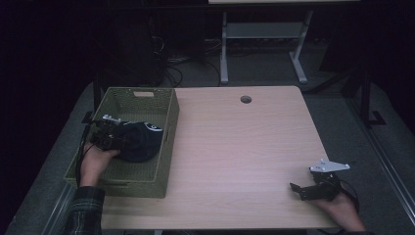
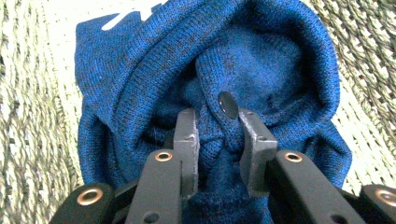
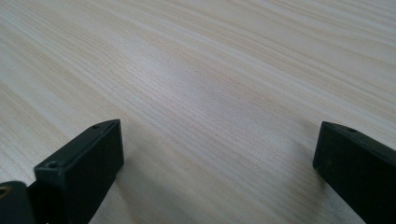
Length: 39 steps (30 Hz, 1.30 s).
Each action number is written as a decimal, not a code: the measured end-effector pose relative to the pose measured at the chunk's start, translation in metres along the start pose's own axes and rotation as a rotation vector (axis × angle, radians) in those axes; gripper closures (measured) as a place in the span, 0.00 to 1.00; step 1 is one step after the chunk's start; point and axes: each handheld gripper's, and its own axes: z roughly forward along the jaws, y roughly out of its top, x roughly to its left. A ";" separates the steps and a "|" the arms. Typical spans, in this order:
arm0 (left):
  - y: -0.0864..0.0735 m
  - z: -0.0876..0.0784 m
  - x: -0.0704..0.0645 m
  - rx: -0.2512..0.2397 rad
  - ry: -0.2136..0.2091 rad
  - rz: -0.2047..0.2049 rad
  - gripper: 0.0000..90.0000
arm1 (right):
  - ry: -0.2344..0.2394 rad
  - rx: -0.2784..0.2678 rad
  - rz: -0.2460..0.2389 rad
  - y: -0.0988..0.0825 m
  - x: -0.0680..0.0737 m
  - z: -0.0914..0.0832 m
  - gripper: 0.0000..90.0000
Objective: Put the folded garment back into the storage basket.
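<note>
Sweater [image 2: 140, 70], blue knit, lies in the basket [image 1: 142, 95], a fold pinched between the left hand-held gripper's [image 2: 217, 123] nearly closed jaws. Right hand-held gripper [image 3: 217, 158] rests wide open and empty on the desk [image 1: 235, 142], well apart.

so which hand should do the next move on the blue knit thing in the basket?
Left. The left gripper is already shut on the blue knit garment inside the green woven basket. The right gripper rests open on the table, well away.
</note>
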 end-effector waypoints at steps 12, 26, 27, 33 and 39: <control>0.008 -0.023 -0.007 -0.092 0.003 0.009 0.39 | 0.000 0.000 -0.001 0.000 0.000 0.000 0.02; 0.041 -0.042 -0.056 -0.191 -0.093 0.040 0.18 | 0.000 0.000 -0.001 0.000 0.000 0.000 0.02; 0.043 -0.043 -0.058 -0.194 -0.099 0.043 0.18 | 0.000 0.000 0.000 0.000 0.000 0.000 0.02; 0.056 -0.042 -0.087 -0.213 -0.134 0.078 0.17 | 0.000 0.000 0.000 0.000 0.000 0.000 0.02; 0.068 -0.035 -0.120 -0.229 -0.185 0.125 0.17 | 0.000 0.000 0.000 0.000 0.000 0.000 0.02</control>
